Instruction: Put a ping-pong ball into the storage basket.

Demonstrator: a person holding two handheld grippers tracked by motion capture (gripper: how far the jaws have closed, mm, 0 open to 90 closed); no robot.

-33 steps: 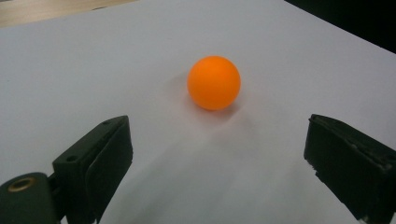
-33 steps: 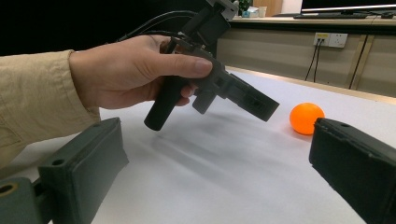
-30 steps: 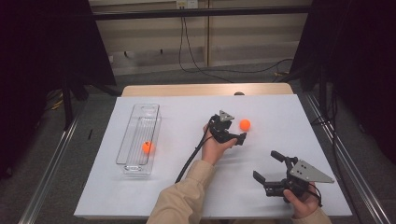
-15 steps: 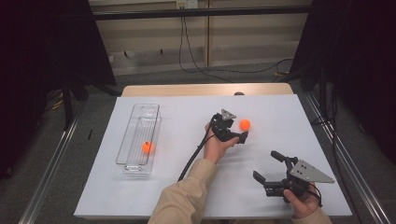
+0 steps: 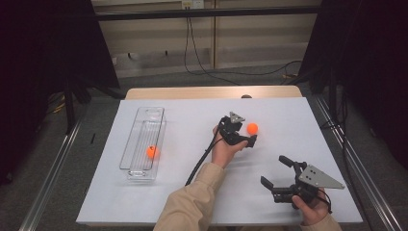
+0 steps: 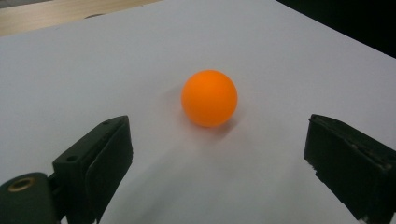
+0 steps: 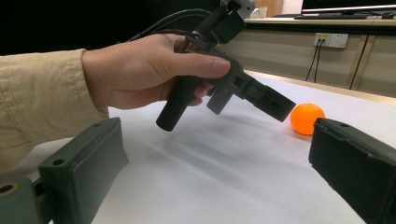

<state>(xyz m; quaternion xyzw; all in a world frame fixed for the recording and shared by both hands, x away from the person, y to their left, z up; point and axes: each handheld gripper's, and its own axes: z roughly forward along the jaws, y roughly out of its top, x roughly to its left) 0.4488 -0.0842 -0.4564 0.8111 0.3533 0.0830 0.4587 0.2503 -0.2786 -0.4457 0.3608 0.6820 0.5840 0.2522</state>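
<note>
We've got the left gripper (image 5: 244,136) out mid-table at the end of a reaching forearm in a tan sleeve (image 5: 192,204), jaws spread wide with nothing pressed between them, nose angled down toward the surface. Our left hand (image 7: 140,70) wraps its handle, thumb laid along the top. The right gripper (image 5: 275,172) sits low near the table's near right corner, jaws also wide apart, pointing left

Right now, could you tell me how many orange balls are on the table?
2: one orange ball lies on the white sheet just ahead of the left gripper, the other ball sits inside the clear tray at the left.
</note>
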